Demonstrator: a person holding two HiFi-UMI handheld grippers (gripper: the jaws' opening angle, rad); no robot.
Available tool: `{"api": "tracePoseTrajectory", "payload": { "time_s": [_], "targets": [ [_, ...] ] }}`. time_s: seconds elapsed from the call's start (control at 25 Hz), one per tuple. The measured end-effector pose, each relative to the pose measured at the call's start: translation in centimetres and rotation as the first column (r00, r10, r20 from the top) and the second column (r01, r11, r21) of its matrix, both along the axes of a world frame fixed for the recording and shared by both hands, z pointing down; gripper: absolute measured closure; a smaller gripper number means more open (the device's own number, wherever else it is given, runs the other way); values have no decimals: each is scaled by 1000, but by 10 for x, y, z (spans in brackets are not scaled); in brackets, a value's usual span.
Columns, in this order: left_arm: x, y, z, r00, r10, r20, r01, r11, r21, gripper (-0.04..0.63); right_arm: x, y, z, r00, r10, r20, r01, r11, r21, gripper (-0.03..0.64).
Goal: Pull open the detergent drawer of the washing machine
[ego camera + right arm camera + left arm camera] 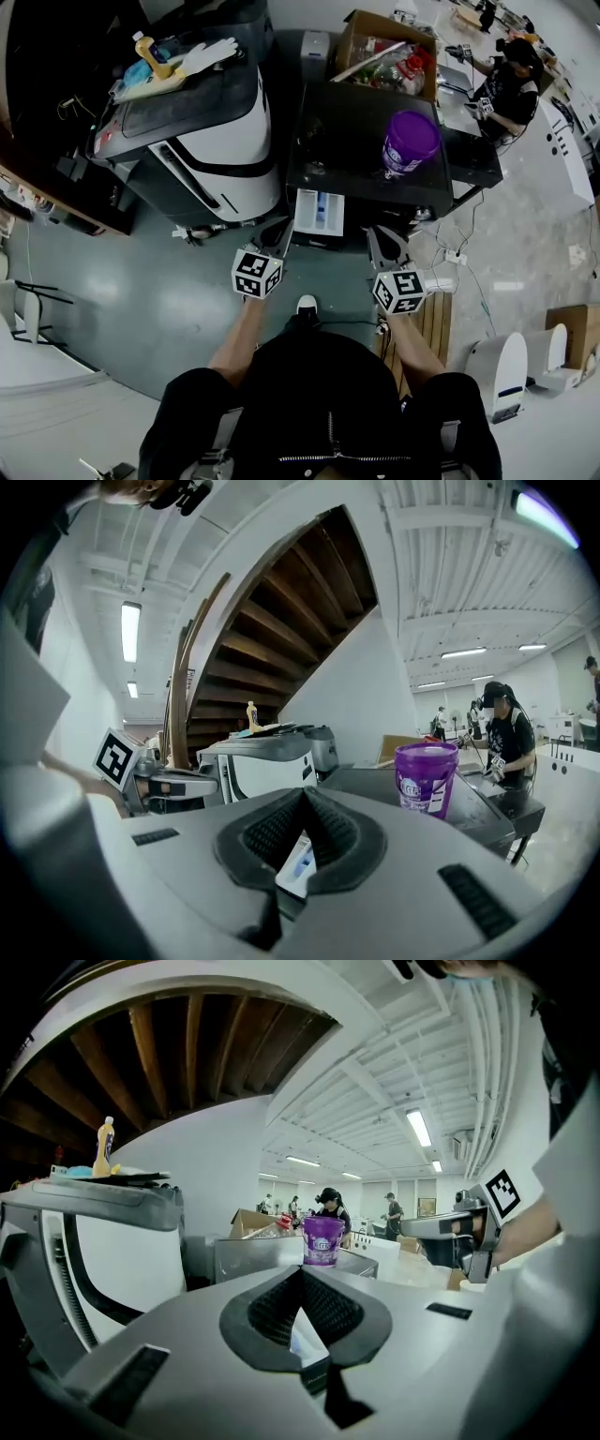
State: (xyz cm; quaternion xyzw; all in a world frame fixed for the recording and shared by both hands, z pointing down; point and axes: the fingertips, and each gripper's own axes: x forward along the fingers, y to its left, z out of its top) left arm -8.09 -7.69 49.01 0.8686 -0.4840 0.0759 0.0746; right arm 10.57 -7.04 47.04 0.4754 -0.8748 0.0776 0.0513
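**Detergent drawer (319, 209) stands open**

It juts from the washing machine's (349, 141) front, at that front's left end. The left gripper (276, 234) and the right gripper (384, 242) hover just before that front, both with jaws closed together, holding nothing.

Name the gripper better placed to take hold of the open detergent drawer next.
Left, probably. In the head view the left gripper sits just beside the pulled-out detergent drawer; the right gripper hangs farther off. Both are shut and empty.
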Motion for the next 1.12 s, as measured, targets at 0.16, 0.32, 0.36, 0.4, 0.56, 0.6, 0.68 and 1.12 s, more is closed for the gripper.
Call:
{"api": "tracePoseTrajectory", "payload": {
  "time_s": [0.16, 0.32, 0.36, 0.4, 0.56, 0.6, 0.68, 1.12],
  "targets": [
    [5, 0, -12, 1000, 4, 9, -4, 1000, 31, 575, 9, 3, -10, 1000, 26, -3, -26, 999, 34, 614],
    [9, 2, -15, 1000, 6, 8, -6, 999, 40, 575, 13, 5, -10, 999, 38, -1, -38, 998, 40, 614],
    [10, 2, -16, 1000, 8, 8, -8, 999, 41, 575, 14, 5, -10, 999, 37, -2, -37, 999, 38, 614],
    [12, 2, -16, 1000, 10, 9, -10, 999, 41, 575, 14, 6, -10, 999, 37, -2, -37, 999, 36, 614],
    [15, 3, -12, 1000, 14, 12, -15, 999, 34, 575, 16, 7, -6, 999, 41, 1, -41, 999, 29, 614],
    [15, 3, -11, 1000, 15, 12, -15, 999, 31, 575, 16, 7, -6, 999, 42, 2, -42, 999, 27, 614],
    [16, 4, -10, 1000, 17, 12, -17, 999, 28, 575, 16, 7, -4, 999, 42, 2, -42, 999, 23, 614],
    [21, 4, -1, 1000, 26, 9, -26, 1000, 11, 575, 13, 7, -2, 999, 41, -4, -41, 999, 23, 614]
  ]
}}
